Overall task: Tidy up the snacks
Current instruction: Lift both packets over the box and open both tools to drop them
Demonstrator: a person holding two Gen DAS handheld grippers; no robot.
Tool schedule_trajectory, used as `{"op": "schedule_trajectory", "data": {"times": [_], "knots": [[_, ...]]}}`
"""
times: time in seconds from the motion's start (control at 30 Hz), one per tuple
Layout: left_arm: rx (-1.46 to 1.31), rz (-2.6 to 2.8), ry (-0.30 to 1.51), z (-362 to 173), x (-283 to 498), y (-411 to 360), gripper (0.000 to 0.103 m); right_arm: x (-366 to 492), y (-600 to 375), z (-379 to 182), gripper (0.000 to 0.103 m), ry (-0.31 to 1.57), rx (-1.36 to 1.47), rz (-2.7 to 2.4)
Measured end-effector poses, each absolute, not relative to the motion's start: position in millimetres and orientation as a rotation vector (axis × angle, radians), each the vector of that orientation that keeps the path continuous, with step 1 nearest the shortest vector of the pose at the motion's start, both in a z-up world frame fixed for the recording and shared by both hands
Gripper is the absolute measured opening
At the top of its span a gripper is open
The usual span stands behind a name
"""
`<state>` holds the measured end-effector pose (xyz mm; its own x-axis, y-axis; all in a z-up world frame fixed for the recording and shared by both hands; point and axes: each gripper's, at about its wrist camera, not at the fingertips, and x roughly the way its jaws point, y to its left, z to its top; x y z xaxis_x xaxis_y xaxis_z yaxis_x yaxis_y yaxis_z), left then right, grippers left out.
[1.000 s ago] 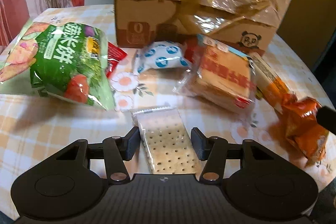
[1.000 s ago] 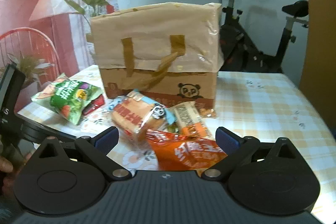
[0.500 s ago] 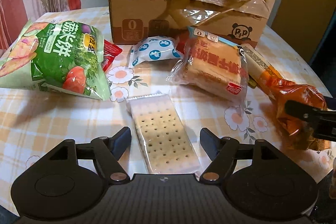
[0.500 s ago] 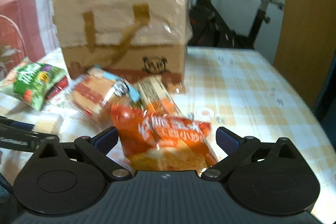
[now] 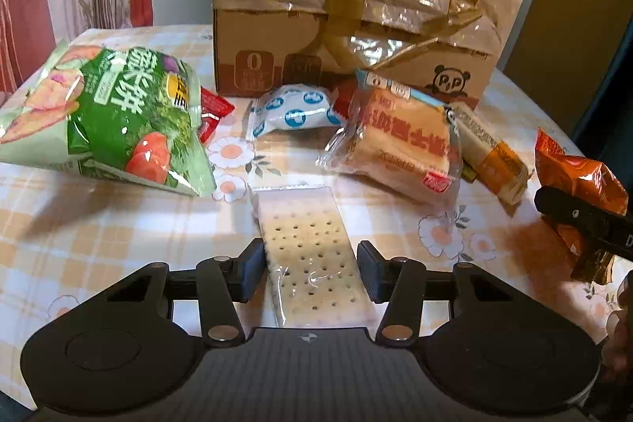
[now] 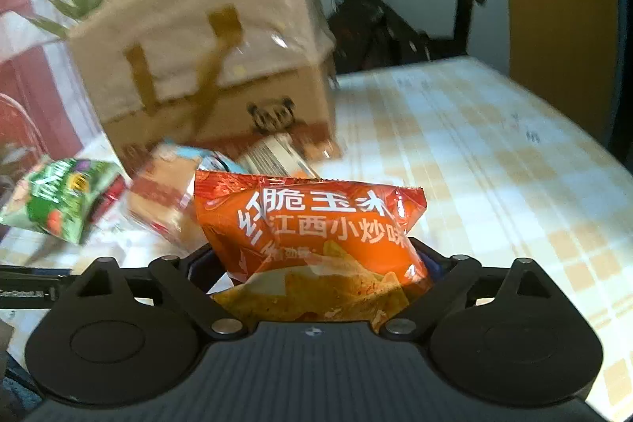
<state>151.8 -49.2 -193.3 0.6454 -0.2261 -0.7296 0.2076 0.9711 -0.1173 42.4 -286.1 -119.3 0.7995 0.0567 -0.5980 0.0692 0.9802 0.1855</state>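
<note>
A clear pack of crackers (image 5: 312, 244) lies on the checked tablecloth (image 5: 99, 232). My left gripper (image 5: 310, 271) straddles its near end, its jaws closing with both pads against the pack's long edges. An orange chip bag (image 6: 312, 236) stands between the fingers of my right gripper (image 6: 314, 260). Those jaws are closing too, and the bag's bulging sides fill the gap and hide most of the pads. In the left wrist view the same orange bag (image 5: 577, 184) sits at the far right with a black finger (image 5: 581, 216) across it.
A tall cardboard box (image 5: 356, 6) wrapped in a plastic bag stands at the back. In front of it lie a green snack bag (image 5: 114, 117), a red packet (image 5: 211, 111), a white-and-blue packet (image 5: 294, 111), a bread pack (image 5: 399, 145) and a long yellow bar pack (image 5: 490, 153). An exercise bike (image 6: 395, 6) stands beyond the table.
My left jaws opened off the cracker pack, then came back in against it. My right gripper sank and rolled over the orange bag, and its fingers closed in on the bag's sides.
</note>
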Motion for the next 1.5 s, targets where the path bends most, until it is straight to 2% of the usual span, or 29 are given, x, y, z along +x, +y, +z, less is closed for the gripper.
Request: {"op": "schedule_trajectory", "data": {"times": [0.2,0.83,1.13,1.5], "knots": [[-0.036,-0.23,0.793,-185.1,146.9,-45.8,0.053,37.5,-273.3,-112.4,0.094,0.58,0.158,0.052],[-0.009,-0.197,0.698,-168.3,142.1,-41.9,0.053,38.9,-272.8,-115.1,0.094,0.581,0.143,0.083],[0.015,-0.204,0.572,-131.2,142.9,-42.5,0.053,39.5,-274.2,-99.6,0.094,0.541,0.133,0.073],[0.012,-0.235,0.429,-65.8,169.0,-47.9,0.053,68.0,-275.5,-50.8,0.094,0.422,0.11,0.092]]}}
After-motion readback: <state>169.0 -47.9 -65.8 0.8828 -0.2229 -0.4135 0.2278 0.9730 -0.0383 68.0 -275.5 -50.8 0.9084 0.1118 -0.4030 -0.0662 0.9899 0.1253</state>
